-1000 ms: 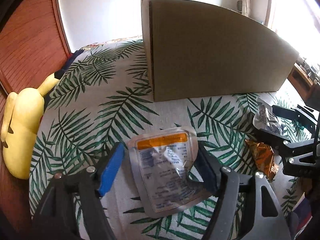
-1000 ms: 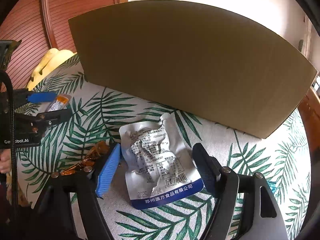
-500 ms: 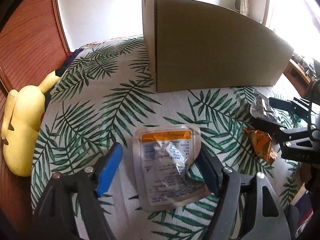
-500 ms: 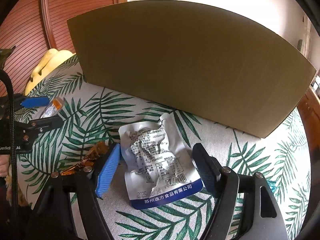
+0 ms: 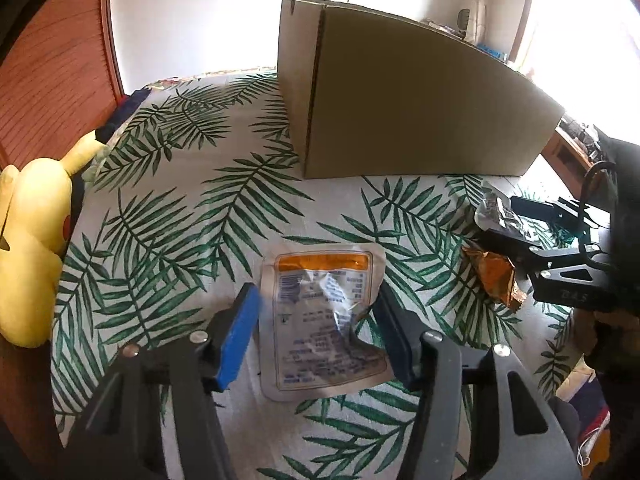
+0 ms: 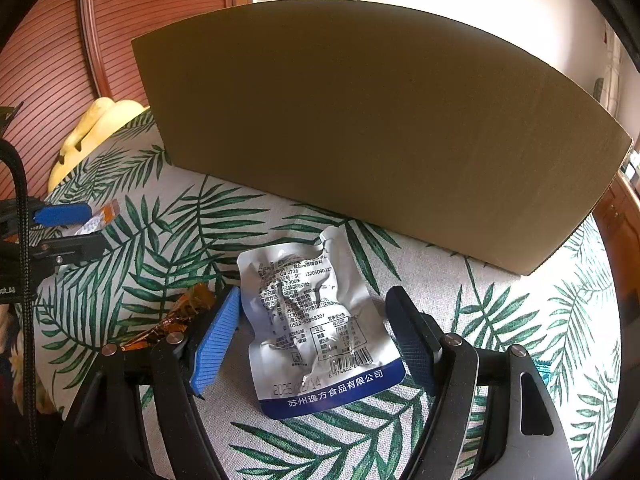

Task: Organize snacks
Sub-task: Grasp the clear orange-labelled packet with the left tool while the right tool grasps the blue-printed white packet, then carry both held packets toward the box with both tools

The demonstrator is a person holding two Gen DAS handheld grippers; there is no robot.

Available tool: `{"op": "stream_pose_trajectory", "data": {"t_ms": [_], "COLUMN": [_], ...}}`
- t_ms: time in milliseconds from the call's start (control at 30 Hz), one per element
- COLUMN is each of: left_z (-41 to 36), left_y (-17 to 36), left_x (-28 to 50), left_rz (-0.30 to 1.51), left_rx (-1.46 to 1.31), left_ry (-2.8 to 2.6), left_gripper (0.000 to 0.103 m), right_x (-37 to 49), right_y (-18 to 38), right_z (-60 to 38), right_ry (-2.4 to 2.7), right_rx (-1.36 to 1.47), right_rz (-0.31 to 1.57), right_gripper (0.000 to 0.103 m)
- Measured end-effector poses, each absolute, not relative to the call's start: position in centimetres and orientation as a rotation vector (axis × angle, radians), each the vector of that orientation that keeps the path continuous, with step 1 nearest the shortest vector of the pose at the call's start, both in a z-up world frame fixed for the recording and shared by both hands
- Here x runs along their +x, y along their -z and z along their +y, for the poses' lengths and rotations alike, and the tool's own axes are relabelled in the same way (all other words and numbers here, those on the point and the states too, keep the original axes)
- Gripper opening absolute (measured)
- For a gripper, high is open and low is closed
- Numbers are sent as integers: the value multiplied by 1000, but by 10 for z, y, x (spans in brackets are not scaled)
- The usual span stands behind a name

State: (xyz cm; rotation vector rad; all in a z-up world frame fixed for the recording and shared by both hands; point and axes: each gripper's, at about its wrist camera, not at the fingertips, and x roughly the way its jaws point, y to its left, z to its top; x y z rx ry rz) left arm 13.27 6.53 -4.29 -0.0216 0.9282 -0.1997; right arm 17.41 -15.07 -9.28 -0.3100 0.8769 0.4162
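Observation:
A silver pouch with an orange band (image 5: 324,320) lies flat on the leaf-print cloth between the jaws of my left gripper (image 5: 316,334). Those jaws are closing, and their pads stand right at the pouch's side edges. A silver pouch with a blue band (image 6: 316,320) lies between the pads of my right gripper (image 6: 312,338), which stays open with small gaps on both sides. The tall cardboard box (image 5: 400,100) (image 6: 360,128) stands just behind both pouches. An orange foil wrapper (image 5: 494,276) (image 6: 176,320) lies between the two grippers.
A yellow plush toy (image 5: 32,248) (image 6: 96,128) lies at the table's left edge against a wooden slatted wall. The box hides its own inside from both views. Open cloth stretches to the left of the box.
The left gripper's jaws have narrowed around the orange-banded pouch, and it has drawn back a little from the box. The right gripper and its pouch have not moved.

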Motion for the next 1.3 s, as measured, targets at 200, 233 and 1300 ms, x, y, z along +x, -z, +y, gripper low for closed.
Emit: {"op": "stream_pose_trajectory", "data": {"t_ms": [200, 233, 1300], "left_z": [60, 60, 16], "left_y": [39, 37, -47], "left_x": [131, 130, 133], "left_rz": [925, 919, 732], "left_rx": [-32, -34, 8], "left_ry": [225, 227, 306], "left_gripper": [57, 57, 57], "right_x": [180, 181, 149], "right_y": [92, 92, 24], "right_z": [-151, -151, -182], "right_ry": [-434, -436, -452], "right_rx": [-313, -317, -239], "right_rz": [900, 902, 739], "right_gripper": [78, 78, 61]}}
